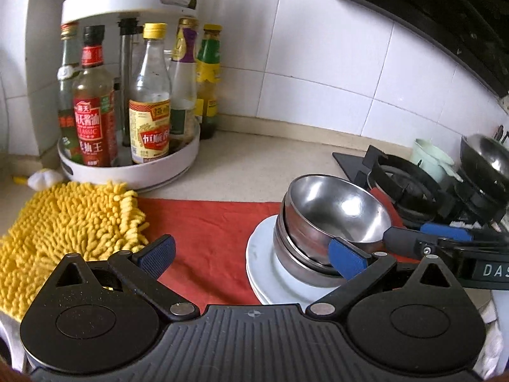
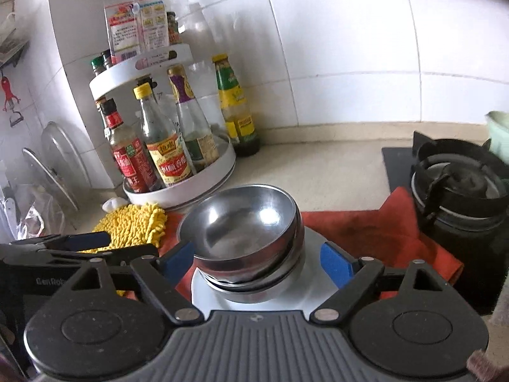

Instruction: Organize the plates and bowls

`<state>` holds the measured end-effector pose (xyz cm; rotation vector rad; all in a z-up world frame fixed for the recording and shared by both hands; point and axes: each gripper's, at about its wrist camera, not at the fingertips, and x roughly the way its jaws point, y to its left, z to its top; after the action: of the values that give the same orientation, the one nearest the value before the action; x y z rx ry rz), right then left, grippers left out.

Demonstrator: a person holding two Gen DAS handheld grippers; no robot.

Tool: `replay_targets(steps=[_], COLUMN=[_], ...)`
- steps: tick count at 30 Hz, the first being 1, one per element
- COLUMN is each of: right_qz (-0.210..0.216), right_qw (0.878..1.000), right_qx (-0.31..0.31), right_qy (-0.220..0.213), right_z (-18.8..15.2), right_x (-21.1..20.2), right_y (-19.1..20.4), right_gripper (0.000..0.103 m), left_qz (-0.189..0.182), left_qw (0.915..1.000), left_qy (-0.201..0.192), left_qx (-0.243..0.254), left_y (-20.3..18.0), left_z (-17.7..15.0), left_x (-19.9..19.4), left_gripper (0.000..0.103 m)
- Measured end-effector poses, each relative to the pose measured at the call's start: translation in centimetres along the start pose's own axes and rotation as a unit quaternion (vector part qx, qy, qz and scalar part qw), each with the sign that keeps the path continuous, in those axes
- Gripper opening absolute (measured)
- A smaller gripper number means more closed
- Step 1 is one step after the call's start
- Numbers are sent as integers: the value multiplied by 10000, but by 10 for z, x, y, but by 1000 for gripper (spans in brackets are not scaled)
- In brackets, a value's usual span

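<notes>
We see steel bowls point(image 2: 245, 232) nested on white plates point(image 1: 264, 273), red cloth point(image 1: 206, 232) beneath, on the surface | right claw point(image 2: 257, 261) spread around them, not touching | left claw point(image 1: 251, 254) spread, empty | lower bowls, plates' near rim hidden.

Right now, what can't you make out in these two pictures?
- How many steel bowls are nested: both views, the top bowl hides those below.
- How many white plates are stacked: left view, only rim edges show.
- Top-shelf bottles on the white rack: left view, cut off by the upper edge.
- Small print on the packets: right view, blurred.
</notes>
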<state>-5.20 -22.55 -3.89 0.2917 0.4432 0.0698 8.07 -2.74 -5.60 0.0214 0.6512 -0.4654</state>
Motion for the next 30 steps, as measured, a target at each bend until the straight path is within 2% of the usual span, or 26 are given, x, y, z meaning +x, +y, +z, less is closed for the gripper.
replay_targets(steps=[8, 20, 30], right_qz=[-71, -432, -451], right_qw=[9998, 9990, 9987], right_qx=[178, 105, 159], right_qy=[-81, 98, 198], right_z=[-6, -17, -24], right_x=[-10, -16, -19], right_y=[7, 11, 10], right_gripper=[85, 86, 86], left_qz=[191, 441, 666], left_qw=[9998, 9988, 9974], left_qy=[-20, 195, 270], left_qx=[0, -120, -1], left_y=[-6, -15, -23], left_z=[-7, -16, -20], left_x=[-9, -14, -16], left_gripper=[103, 103, 103])
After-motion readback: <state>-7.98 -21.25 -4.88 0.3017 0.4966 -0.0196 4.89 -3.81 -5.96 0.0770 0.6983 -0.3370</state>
